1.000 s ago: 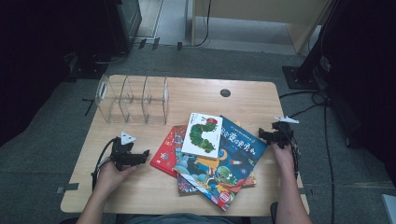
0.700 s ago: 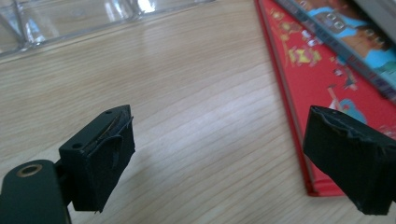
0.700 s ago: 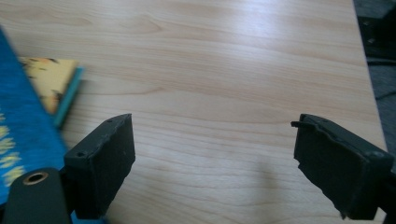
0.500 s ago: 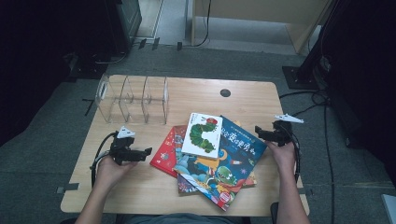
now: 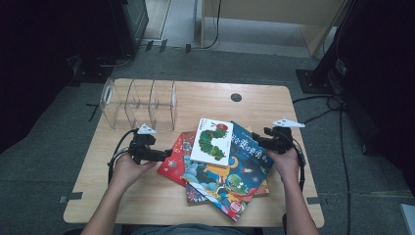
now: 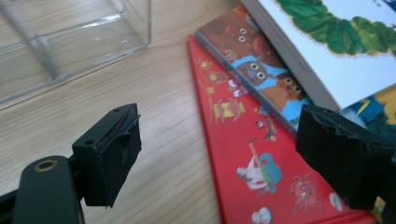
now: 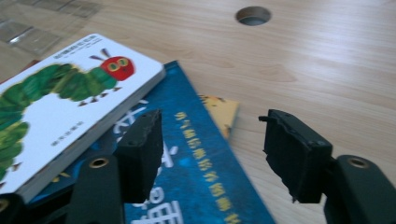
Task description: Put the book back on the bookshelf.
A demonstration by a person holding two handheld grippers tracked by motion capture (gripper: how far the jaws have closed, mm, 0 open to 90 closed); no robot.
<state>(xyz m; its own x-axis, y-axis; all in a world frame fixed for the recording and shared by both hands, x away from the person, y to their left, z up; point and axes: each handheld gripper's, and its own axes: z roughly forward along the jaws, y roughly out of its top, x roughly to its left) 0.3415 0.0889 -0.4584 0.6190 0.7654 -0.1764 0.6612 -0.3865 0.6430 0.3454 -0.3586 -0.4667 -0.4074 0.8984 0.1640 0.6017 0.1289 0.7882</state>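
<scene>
Flanking a loose pile of books, the left tongs and right tongs are held just above the bench, both pointed inward at the pile. The left tongs are spread, with nothing between the jaws; a red book at the pile's left edge lies just ahead of them. The right tongs are also spread around nothing, though the jaws have just been closing somewhat; a blue book lies directly below and ahead. A white caterpillar book rests on top of the pile, its long axis running roughly away from the person, nearer the right tongs. A clear divider rack stands well apart, beyond the left hand.
</scene>
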